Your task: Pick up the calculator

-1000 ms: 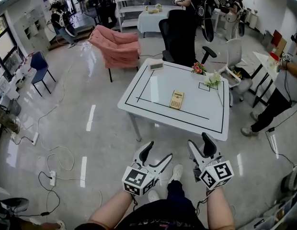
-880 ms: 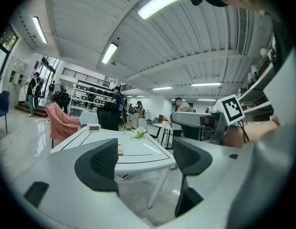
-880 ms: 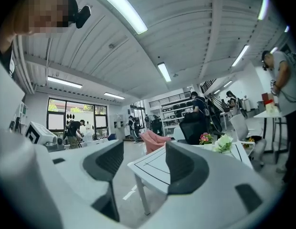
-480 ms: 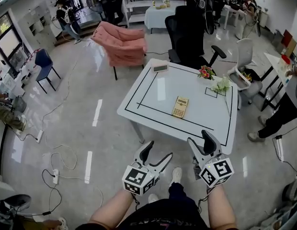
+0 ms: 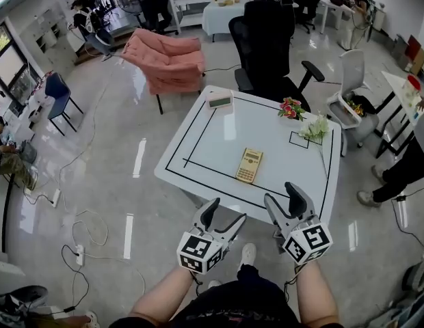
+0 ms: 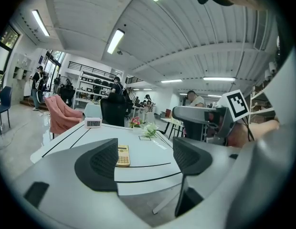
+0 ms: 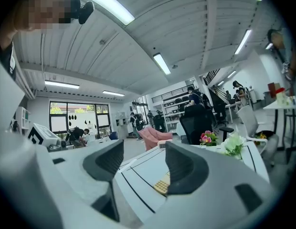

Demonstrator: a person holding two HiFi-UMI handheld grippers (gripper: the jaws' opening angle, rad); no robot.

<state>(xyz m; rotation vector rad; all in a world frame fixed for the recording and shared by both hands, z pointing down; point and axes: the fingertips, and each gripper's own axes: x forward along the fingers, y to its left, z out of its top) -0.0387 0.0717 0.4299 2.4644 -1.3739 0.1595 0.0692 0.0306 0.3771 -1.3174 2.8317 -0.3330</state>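
My left claw (image 5: 224,214) stands spread and empty, short of the table (image 5: 198,157) edge. The calculator (image 5: 249,165) lies flat mid-table, untouched and well apart from both claws. My right claw (image 5: 282,197), likewise spread and empty, hangs at the near edge. Risks noted: the thin, flat body may skid on the slick top under closing jaws; a low approach could strike the table edge; an overshoot could reach the flowers (image 5: 289,108).
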